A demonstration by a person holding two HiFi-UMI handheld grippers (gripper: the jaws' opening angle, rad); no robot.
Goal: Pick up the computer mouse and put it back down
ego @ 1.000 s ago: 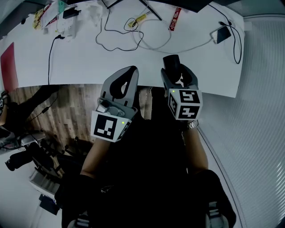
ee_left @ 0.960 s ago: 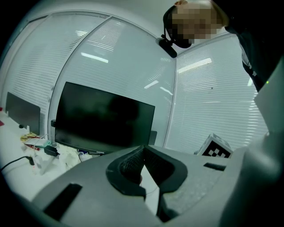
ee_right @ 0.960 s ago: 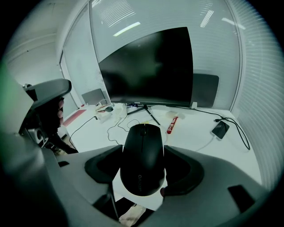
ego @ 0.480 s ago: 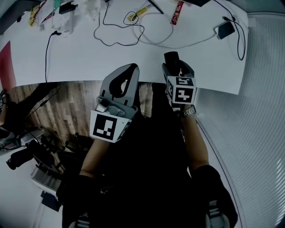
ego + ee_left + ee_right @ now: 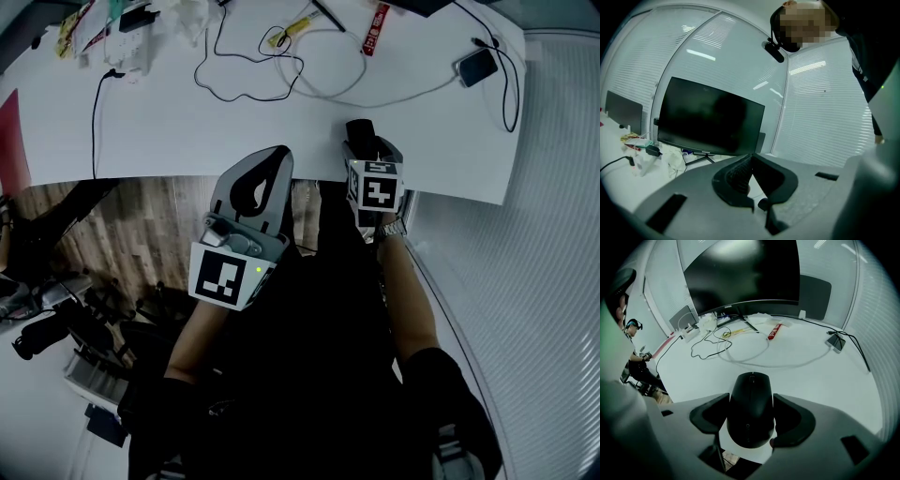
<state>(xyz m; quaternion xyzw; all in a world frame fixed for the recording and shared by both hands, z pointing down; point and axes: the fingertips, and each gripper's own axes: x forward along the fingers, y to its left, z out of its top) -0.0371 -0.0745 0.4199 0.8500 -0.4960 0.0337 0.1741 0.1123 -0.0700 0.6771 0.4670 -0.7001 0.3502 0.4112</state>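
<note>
A black computer mouse (image 5: 360,129) sits between the jaws of my right gripper (image 5: 366,142), just over the near edge of the white desk (image 5: 187,122). In the right gripper view both jaws press the sides of the mouse (image 5: 751,399), so the right gripper (image 5: 751,405) is shut on it. Whether the mouse rests on the desk or hangs just above it cannot be told. My left gripper (image 5: 275,161) is held off the desk's near edge, above the wooden floor (image 5: 141,225). Its jaws meet at the tips with nothing in them, and the left gripper (image 5: 751,158) tilts upward.
Looped cables (image 5: 253,66) lie across the back of the desk, with a red stick-shaped packet (image 5: 373,28) and a phone (image 5: 478,66) on a cable at the right. A power strip (image 5: 131,52) sits back left. A dark monitor (image 5: 740,273) stands behind.
My right gripper has moved forward with the mouse, further over the desk's near edge. The left gripper has barely shifted.
</note>
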